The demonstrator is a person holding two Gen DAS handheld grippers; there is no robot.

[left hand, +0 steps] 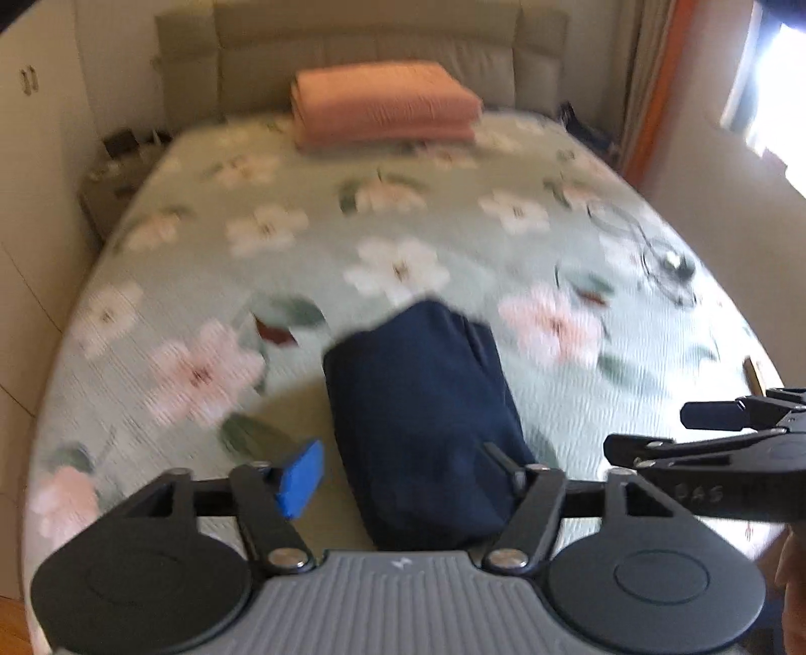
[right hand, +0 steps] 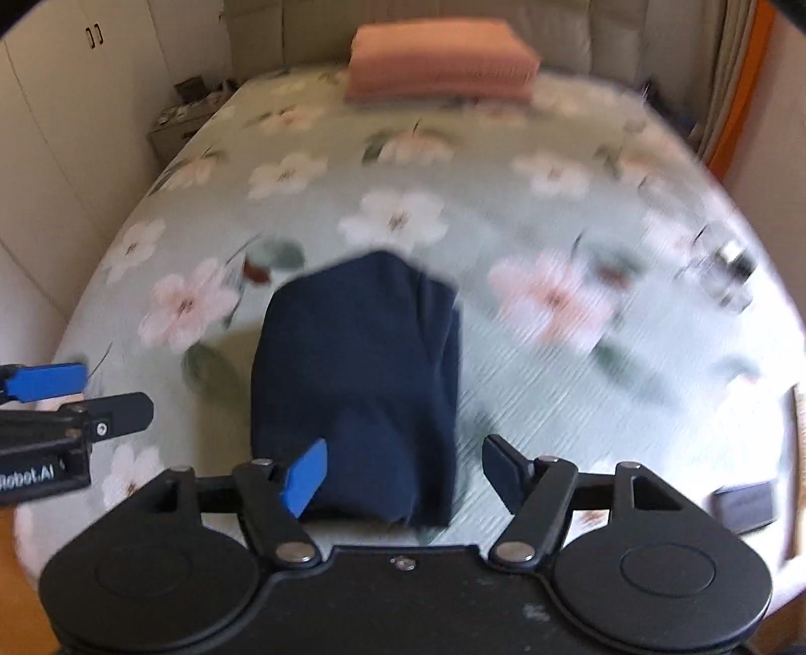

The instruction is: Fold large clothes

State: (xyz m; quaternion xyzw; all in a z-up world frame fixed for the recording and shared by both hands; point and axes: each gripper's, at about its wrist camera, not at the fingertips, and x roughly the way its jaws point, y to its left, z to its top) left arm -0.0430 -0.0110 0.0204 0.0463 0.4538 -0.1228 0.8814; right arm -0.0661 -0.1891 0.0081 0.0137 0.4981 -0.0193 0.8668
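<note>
- Navy garment (left hand: 423, 428) lies folded into a compact block on the near middle of the bed (left hand: 151, 282), flat on the floral green cover and touched by neither tool.
- Your left gripper (left hand: 403, 473) hangs above the near end of that block with its jaws spread wide and nothing between them; the blue pad (left hand: 299, 478) sits off the cloth's left edge.
- Your right gripper (right hand: 403, 476) hangs above the same near end, released too, the blue finger over the cloth's left side and the black one over bare cover.
- Each tool shows at the edge of the other's view, side by side and apart.
- Far across the bed, a folded salmon-pink blanket (left hand: 385, 106) rests against the padded headboard (left hand: 352, 45).
- A small metallic object with a dark cord (left hand: 670, 262) lies on the right part of the cover; blur hides what it is.
- A nightstand (right hand: 176, 126) stands at the far left.
</note>
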